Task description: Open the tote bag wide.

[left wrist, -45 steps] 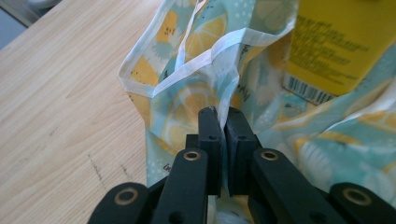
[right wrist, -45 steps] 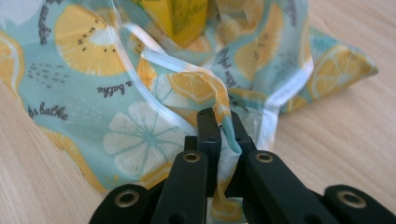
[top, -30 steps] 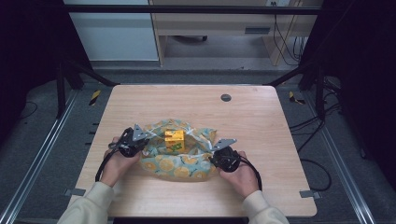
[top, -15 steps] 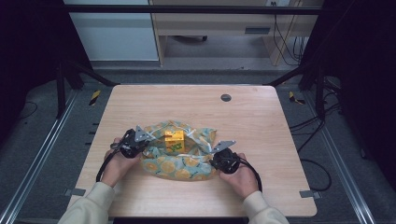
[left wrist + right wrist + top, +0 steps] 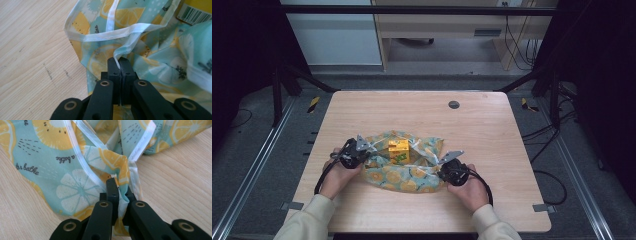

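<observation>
I am holding the left hand-held gripper (image 5: 120, 62) clenched on a thin white-hemmed edge of the lemon-print cloth (image 5: 160, 50), and its own view is showing the jaws pressed flat together with the hem pinched between their tips. I am holding the right hand-held gripper (image 5: 117, 183) clamped on another bunched corner of the same cloth (image 5: 62, 157), where a fold with an orange lemon slice is wedged between the jaws. From the high view I am seeing what neither gripper view is giving me: the left hand-held gripper (image 5: 362, 152) is sitting at the cloth's (image 5: 404, 175) left edge and the right hand-held gripper (image 5: 443, 167) at its right edge, the cloth is lying crumpled on the near middle of the desk (image 5: 412, 112), and a yellow box (image 5: 398, 151) is standing upright on the cloth between the two grippers. The left gripper view is catching just a corner of that yellow box (image 5: 197, 10), with a barcode, beyond the fabric. The right gripper view is showing printed words on the cloth, too small to read from above.
</observation>
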Available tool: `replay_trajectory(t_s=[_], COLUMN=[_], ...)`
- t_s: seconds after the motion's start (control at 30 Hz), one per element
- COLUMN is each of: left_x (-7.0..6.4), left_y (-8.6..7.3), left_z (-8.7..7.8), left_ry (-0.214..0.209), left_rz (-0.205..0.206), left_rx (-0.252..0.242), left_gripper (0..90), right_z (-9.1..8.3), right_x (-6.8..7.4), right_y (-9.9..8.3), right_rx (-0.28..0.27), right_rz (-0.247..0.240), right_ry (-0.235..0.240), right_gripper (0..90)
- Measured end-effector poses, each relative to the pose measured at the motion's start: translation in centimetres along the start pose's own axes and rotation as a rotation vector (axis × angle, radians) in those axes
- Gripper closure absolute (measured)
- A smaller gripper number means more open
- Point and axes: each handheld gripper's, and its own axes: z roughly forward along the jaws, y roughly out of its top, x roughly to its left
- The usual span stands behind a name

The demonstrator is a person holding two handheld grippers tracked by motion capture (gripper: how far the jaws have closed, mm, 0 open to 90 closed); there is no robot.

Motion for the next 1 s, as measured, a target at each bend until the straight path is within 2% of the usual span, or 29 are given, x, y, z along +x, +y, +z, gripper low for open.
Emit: replay_trajectory(t_s=[0.2, 0.3, 0.57, 1.0], left_x=[0.2, 0.4, 0.9, 1.2], left_y=[-0.1, -0.2, -0.5, -0.6], left_z=[0.0, -0.1, -0.1, -0.2], left_ry=[0.019, 0.027, 0.031, 0.032], left_rz=[-0.002, -0.006, -0.017, -0.027], left_rx=[0.01, 0.014, 0.02, 0.008], left_gripper=[89.8, 90.0, 90.0, 90.0], right_z=[0.0, -0.1, -0.5, -1.0], right_x=[-0.5, -0.8, -1.5, -1.6], right_y=[-0.2, -0.4, -0.8, -1.1], right_rx=[0.008, 0.025, 0.026, 0.026], right_rz=[-0.006, 0.002, 0.022, 0.035], right_ry=[-0.001, -0.005, -0.013, -0.017], right_gripper=[90.0, 90.0, 90.0, 90.0])
